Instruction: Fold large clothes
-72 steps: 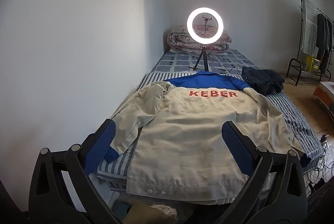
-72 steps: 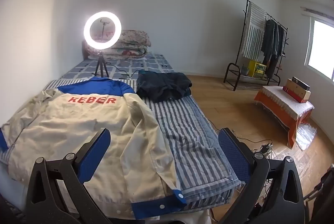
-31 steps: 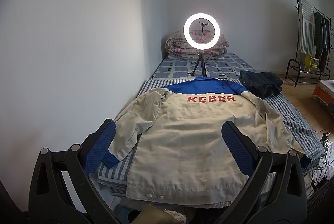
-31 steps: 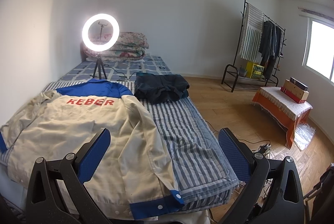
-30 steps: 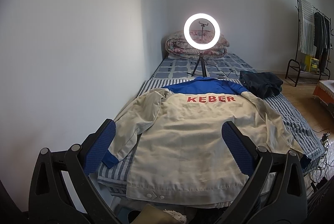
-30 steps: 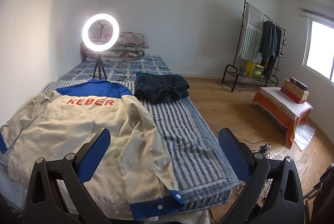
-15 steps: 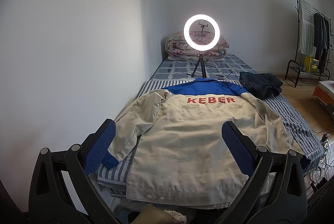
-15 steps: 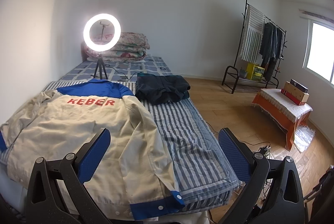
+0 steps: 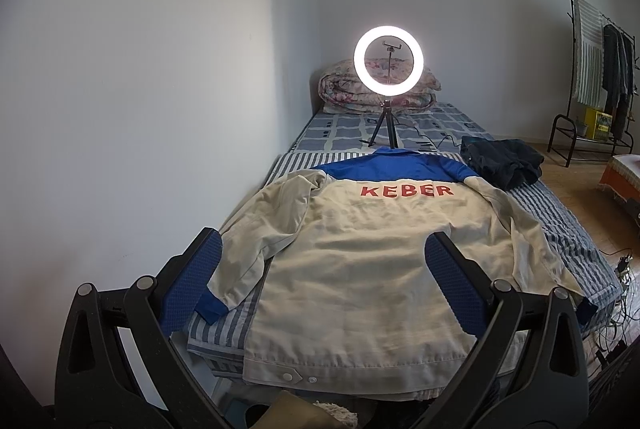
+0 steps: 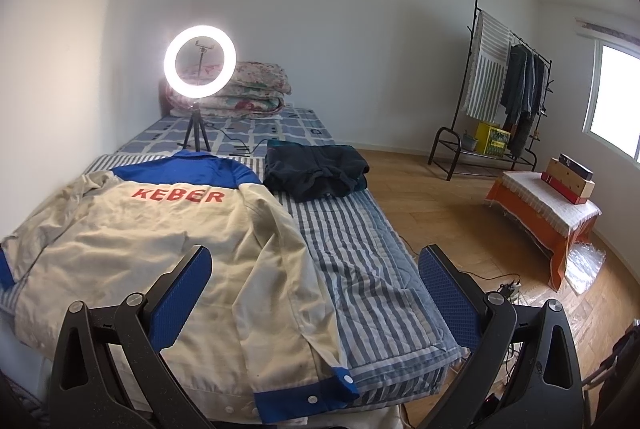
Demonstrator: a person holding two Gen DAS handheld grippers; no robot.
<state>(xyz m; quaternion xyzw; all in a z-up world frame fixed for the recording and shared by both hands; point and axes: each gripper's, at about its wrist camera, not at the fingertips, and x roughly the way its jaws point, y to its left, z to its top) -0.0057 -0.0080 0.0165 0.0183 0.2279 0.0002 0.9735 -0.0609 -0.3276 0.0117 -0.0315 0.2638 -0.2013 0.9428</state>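
Jacket flat on striped bed, seemingly unfolded; both grippers spread wide.

Beige work jacket spread flat, back side up, on the striped bed, ahead of and below the wide-open left claw. Blue yoke and collar at the far end, red "KEBER" lettering just below. Both sleeves angled outward, ending in blue cuffs. Buttoned hem nearest the left claw; right sleeve cuff just left of the right claw.
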